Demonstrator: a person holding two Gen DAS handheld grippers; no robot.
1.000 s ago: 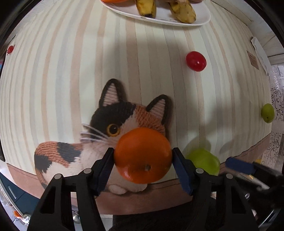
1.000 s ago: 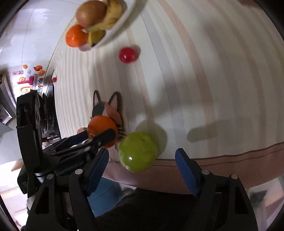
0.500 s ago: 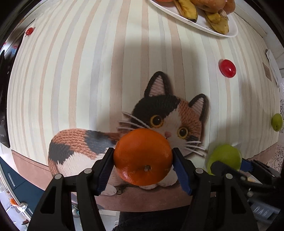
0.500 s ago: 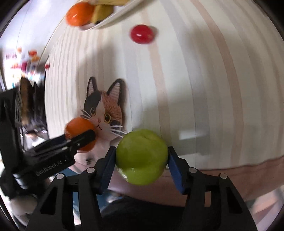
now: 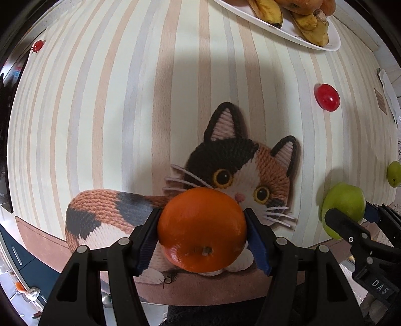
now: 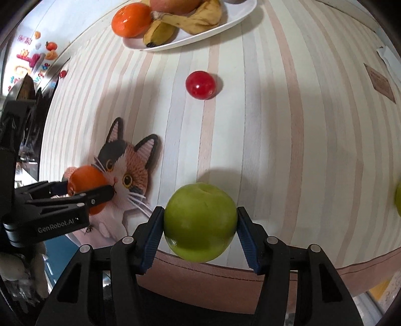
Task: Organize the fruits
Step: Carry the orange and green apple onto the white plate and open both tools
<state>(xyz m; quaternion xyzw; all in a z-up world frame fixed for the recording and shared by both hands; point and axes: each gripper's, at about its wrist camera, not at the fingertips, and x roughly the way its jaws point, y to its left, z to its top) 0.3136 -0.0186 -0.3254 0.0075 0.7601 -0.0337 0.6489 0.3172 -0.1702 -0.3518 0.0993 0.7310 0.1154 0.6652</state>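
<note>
My left gripper (image 5: 201, 232) is shut on an orange (image 5: 201, 229) and holds it above the near edge of the table, over the cat picture (image 5: 225, 175). My right gripper (image 6: 200, 223) is shut on a green apple (image 6: 200, 222); the apple also shows at the right of the left wrist view (image 5: 343, 208). The orange shows at the left of the right wrist view (image 6: 86, 188). A white plate (image 6: 225, 23) at the far side holds bananas (image 6: 180, 22) and an orange fruit (image 6: 131, 20).
A red round fruit (image 6: 200, 84) lies on the striped tablecloth (image 6: 275, 125) between me and the plate. A small green fruit (image 5: 394, 173) lies at the far right. A tiny red fruit (image 5: 37, 46) sits at the far left edge. A paper tag (image 6: 379, 81) lies at right.
The right gripper closed on the green apple and lifted it off the cloth. Both grippers turned toward the plate, which now shows more fully in the right wrist view.
</note>
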